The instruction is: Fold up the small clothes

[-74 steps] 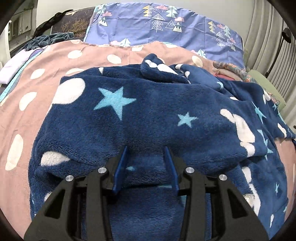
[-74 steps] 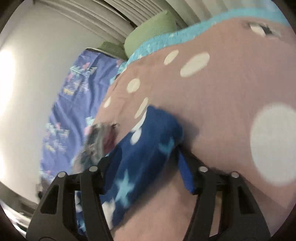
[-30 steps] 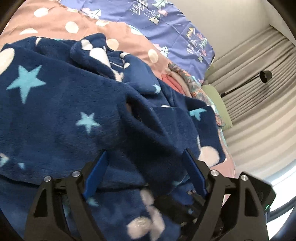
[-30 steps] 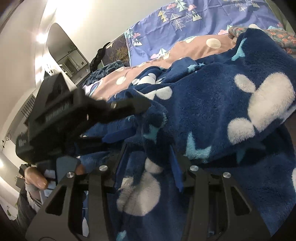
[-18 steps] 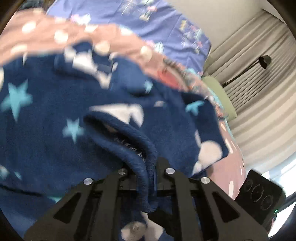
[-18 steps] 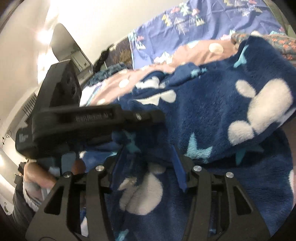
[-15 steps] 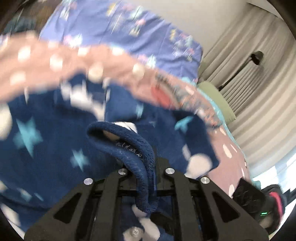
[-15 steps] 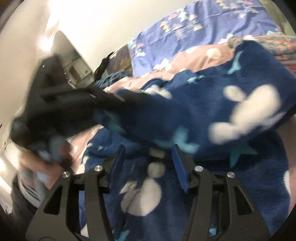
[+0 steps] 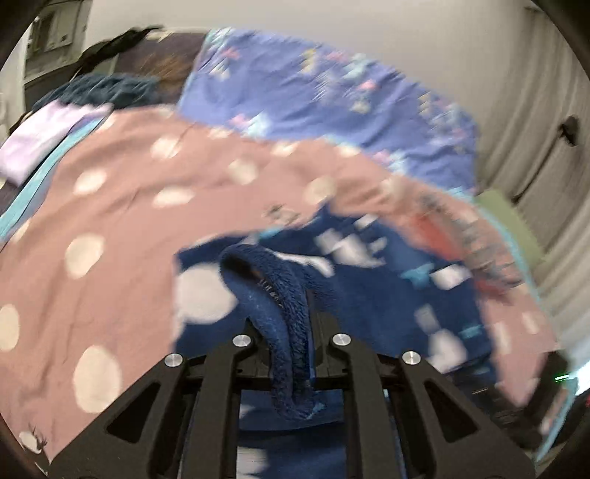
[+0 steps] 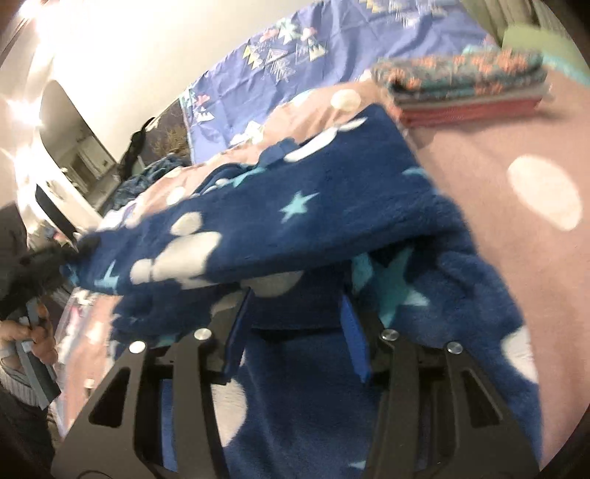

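Left wrist view: left gripper has clamped the navy fleece garment hem, dragging it across the bedspread — fold underway; right gripper jaws part-open, straddling fleece, unclenched.

Pale wall, grey curtains (pleated), polka-dot bed
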The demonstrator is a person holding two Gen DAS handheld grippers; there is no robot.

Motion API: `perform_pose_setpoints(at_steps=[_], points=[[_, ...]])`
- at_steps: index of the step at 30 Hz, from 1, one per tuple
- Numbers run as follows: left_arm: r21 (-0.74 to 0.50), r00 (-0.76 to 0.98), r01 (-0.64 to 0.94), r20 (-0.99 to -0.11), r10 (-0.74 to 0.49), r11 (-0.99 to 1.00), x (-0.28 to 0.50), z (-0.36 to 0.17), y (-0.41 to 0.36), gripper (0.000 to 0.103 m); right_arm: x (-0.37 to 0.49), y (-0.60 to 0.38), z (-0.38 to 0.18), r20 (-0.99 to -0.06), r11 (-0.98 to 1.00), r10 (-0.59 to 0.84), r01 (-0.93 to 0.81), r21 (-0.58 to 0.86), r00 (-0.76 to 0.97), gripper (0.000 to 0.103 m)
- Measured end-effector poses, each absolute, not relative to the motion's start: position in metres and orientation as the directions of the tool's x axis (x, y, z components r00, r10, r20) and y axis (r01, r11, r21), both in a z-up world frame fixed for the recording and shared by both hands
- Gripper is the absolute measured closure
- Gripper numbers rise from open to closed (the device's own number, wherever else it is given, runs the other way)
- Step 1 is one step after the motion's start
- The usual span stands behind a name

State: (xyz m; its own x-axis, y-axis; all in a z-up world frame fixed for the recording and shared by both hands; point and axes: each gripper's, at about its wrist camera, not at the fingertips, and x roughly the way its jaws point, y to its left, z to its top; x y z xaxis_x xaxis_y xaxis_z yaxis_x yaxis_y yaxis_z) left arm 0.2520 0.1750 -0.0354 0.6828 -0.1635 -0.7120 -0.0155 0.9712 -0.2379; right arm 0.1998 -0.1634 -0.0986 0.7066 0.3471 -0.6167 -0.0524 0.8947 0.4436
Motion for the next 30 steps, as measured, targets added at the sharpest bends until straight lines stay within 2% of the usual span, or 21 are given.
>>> perform_pose_setpoints(at_steps=[2,3,4,9,11,12,15,18,20,22,23,25,30], points=[[-0.202,0.65,-0.062,-0.751,-0.114,0.977,0.253,-0.059,0.186,0.083,0.194,-0.164,-0.096,-0.633,0.925,0.259,0.001,0.379,0.73,0.044],[-0.176,0.629,-0.082,-0.773,-0.086,0.981,0.254,-0.074,0.19,0.082,0.194,-0.167,-0.097,-0.641,0.927,0.243,0.02,0.375,0.728,0.044],[-0.153,0.617,-0.095,-0.784,-0.063,0.984,0.254,-0.084,0.192,0.071,0.195,-0.171,-0.1,-0.653,0.923,0.244,0.036,0.384,0.717,0.044],[-0.046,0.674,-0.08,-0.738,0.02,0.996,0.242,-0.1,0.183,0.063,0.203,-0.175,-0.108,-0.683,0.917,0.266,0.04,0.398,0.68,0.041],[0.01,0.664,-0.107,-0.743,0.079,0.994,0.243,-0.095,0.18,0.05,0.205,-0.171,-0.107,-0.688,0.924,0.257,0.035,0.38,0.679,0.039],[0.034,0.665,-0.122,-0.739,0.107,0.992,0.241,-0.089,0.179,0.048,0.206,-0.17,-0.108,-0.688,0.924,0.257,0.035,0.38,0.679,0.039],[-0.023,0.74,-0.105,-0.67,0.063,0.994,0.222,-0.064,0.177,0.048,0.204,-0.175,-0.107,-0.677,0.916,0.269,0.035,0.399,0.685,0.04],[-0.139,0.793,-0.029,-0.606,-0.062,0.99,0.206,-0.049,0.171,0.05,0.205,-0.172,-0.104,-0.674,0.919,0.265,0.031,0.393,0.689,0.04],[-0.164,0.757,0.053,-0.637,-0.147,0.985,0.208,-0.061,0.158,0.053,0.196,-0.17,-0.102,-0.686,0.931,0.256,0.018,0.366,0.681,0.041],[-0.116,0.682,0.085,-0.717,-0.143,0.99,0.215,-0.092,0.14,0.053,0.191,-0.168,-0.098,-0.7,0.94,0.256,-0.002,0.341,0.667,0.043],[-0.044,0.673,0.097,-0.733,-0.098,0.994,0.217,-0.111,0.128,0.052,0.188,-0.168,-0.096,-0.708,0.943,0.257,-0.011,0.331,0.658,0.05],[0.008,0.682,0.095,-0.729,-0.06,0.995,0.218,-0.106,0.12,0.051,0.183,-0.167,-0.084,-0.704,0.946,0.269,-0.043,0.321,0.657,0.061],[0.05,0.687,0.087,-0.726,-0.024,0.995,0.217,-0.108,0.118,0.05,0.19,-0.16,-0.049,-0.628,0.97,0.231,-0.125,0.209,0.744,0.061]])
